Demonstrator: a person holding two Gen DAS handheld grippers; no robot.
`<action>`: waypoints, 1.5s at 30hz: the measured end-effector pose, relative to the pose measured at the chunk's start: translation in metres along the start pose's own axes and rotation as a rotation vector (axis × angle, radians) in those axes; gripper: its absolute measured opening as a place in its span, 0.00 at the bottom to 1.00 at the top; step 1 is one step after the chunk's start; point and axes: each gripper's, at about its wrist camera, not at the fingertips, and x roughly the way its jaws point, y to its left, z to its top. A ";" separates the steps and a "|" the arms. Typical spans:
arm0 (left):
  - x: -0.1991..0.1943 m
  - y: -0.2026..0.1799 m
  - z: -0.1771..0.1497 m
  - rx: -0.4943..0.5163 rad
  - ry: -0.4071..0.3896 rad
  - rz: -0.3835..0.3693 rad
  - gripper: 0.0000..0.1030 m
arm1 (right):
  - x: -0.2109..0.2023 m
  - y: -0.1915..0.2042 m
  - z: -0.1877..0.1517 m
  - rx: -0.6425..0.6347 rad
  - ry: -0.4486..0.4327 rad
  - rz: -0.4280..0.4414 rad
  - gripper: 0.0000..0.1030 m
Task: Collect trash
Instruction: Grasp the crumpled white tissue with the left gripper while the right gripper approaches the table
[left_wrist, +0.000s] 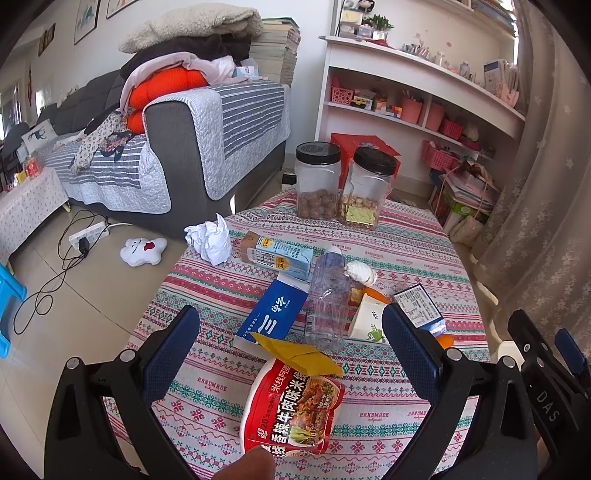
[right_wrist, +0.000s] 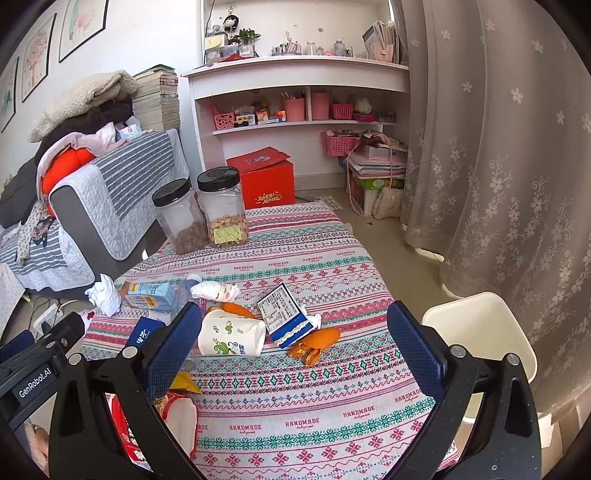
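Nearest the left tongs (left_wrist: 291, 332) lies a red noodle packet (left_wrist: 295, 406) with a yellow wrapper (left_wrist: 299, 356) on top; these tongs are spread wide and grasp nothing. Behind it on the table (left_wrist: 406, 236) lie a blue box (left_wrist: 273, 314), a clear bottle (left_wrist: 328, 295), a milk carton (left_wrist: 280, 254) and crumpled paper (left_wrist: 208, 242). Also released, the right tongs (right_wrist: 295, 332) hover over a paper cup (right_wrist: 231, 338), a small blue box (right_wrist: 284, 319) and orange peel (right_wrist: 316, 345). A white bin (right_wrist: 480, 332) stands beside the table, at right. Two jars (right_wrist: 221, 206) stand at the far edge.
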 end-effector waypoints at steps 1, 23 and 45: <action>0.001 0.000 0.001 -0.003 0.004 0.002 0.93 | 0.001 -0.001 0.000 0.008 0.007 0.005 0.93; 0.246 0.142 0.106 -0.372 0.391 0.144 0.93 | 0.059 -0.075 0.018 0.443 0.457 0.372 0.93; 0.064 0.115 0.116 -0.493 0.085 -0.196 0.43 | 0.065 -0.016 0.041 0.086 0.330 0.231 0.93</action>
